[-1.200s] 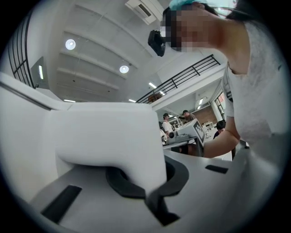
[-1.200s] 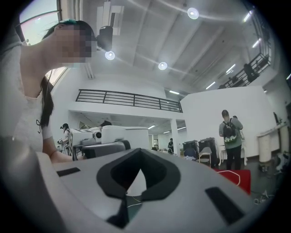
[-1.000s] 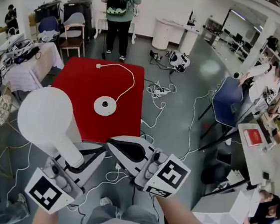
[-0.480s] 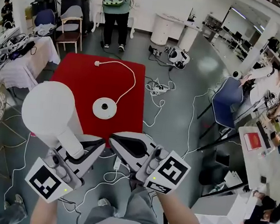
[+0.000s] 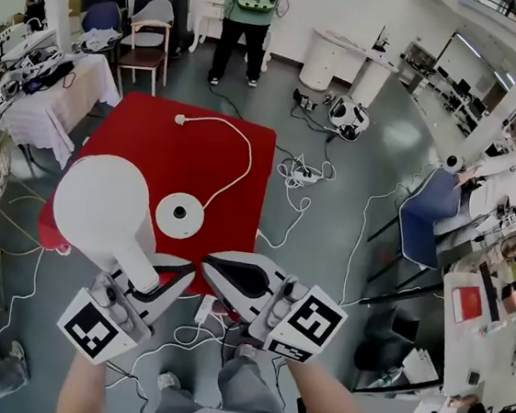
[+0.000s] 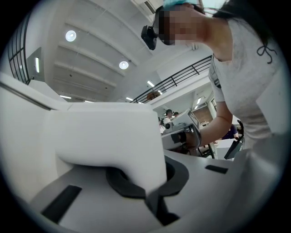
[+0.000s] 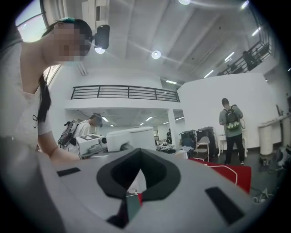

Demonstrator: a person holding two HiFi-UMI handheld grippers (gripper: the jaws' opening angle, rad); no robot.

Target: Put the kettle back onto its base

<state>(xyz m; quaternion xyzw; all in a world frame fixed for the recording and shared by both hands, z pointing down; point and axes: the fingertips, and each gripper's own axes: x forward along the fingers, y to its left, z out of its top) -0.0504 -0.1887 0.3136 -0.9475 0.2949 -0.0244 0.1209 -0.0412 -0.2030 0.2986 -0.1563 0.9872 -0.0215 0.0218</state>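
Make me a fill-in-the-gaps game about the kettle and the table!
1. The left gripper holds the white ___.
2. The base sits on the ___ table.
3. The cord from the base is ___.
Missing words: kettle; red; white.

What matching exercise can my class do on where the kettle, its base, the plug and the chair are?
Things:
1. kettle
2. base
3. plug
4. chair

Places:
A. standing beyond the far side of the red table
B. gripped by its handle in the left tool
C. lying flat on the red table, nothing on it
D. at the end of the cord, near the table's far edge

Pairs: 1-B, 2-C, 3-D, 4-A
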